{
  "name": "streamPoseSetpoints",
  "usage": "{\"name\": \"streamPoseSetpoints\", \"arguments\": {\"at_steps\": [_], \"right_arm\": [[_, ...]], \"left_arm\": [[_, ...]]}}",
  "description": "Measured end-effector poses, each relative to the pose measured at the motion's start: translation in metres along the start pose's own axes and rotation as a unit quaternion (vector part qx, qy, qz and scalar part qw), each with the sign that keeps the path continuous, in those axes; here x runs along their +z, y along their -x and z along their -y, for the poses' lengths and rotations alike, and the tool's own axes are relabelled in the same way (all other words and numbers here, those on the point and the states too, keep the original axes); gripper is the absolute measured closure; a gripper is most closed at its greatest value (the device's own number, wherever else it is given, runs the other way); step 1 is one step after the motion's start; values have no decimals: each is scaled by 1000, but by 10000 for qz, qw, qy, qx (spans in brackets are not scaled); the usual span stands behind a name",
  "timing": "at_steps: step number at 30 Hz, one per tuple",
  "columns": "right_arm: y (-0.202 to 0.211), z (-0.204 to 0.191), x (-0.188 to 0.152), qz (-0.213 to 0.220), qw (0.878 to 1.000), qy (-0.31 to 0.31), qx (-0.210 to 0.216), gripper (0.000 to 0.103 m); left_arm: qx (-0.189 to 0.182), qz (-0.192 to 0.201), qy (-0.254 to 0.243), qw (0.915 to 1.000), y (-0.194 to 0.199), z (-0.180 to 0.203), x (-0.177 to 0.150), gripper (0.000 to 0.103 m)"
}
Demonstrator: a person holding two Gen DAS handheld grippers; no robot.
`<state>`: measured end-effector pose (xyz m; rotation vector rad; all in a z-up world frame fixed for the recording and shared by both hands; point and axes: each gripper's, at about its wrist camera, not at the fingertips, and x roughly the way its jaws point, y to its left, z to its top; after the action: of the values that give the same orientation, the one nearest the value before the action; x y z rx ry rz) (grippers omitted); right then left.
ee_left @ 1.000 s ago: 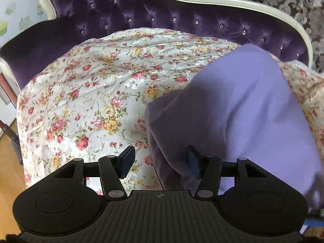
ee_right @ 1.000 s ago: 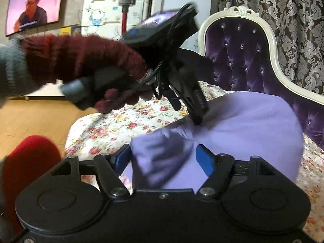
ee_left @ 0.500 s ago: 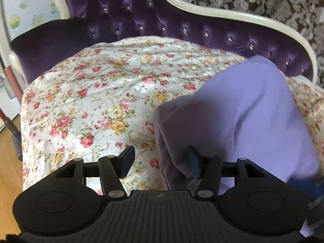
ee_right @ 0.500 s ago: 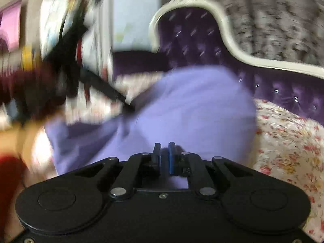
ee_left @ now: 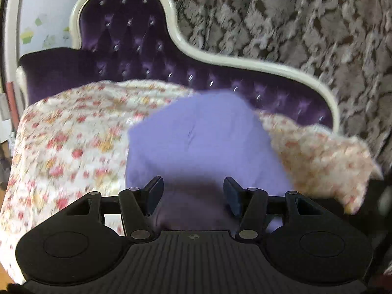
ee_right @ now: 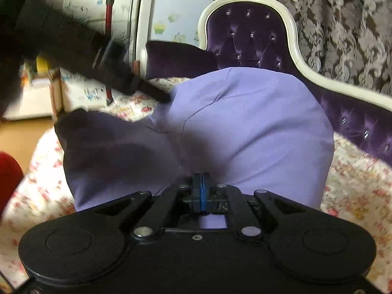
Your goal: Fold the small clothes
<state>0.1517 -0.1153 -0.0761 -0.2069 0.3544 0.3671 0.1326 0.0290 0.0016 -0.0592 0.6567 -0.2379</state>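
A lilac cloth garment lies bunched on the floral bedspread; it also shows in the right wrist view. My left gripper is open, its fingers on either side of the cloth's near edge. My right gripper is shut on the near edge of the lilac cloth. The left gripper's black body reaches in from the upper left in the right wrist view, its tip at the cloth's far left edge.
A purple tufted sofa back with a cream frame rises behind the bedspread. A patterned curtain hangs behind it. Wooden floor and a red object lie at the left.
My right gripper shut on the lilac cloth's near edge. My left gripper moved right, so the cloth edge now sits between its open fingers. Both views are blurred by motion.
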Motion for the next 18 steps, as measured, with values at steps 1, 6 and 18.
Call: {"name": "streamPoseSetpoints", "arguments": {"at_steps": [1, 6, 18], "right_arm": [[4, 8, 1, 11, 9997, -188, 144, 92], [32, 44, 18, 401, 9957, -771, 328, 82], [-80, 106, 54, -663, 9870, -1407, -414, 52]], "left_arm": [[184, -93, -27, 9998, -6, -3, -7, 50], [196, -230, 373, 9988, -23, -31, -32, 48], [111, -186, 502, 9985, -26, -35, -36, 48]]}}
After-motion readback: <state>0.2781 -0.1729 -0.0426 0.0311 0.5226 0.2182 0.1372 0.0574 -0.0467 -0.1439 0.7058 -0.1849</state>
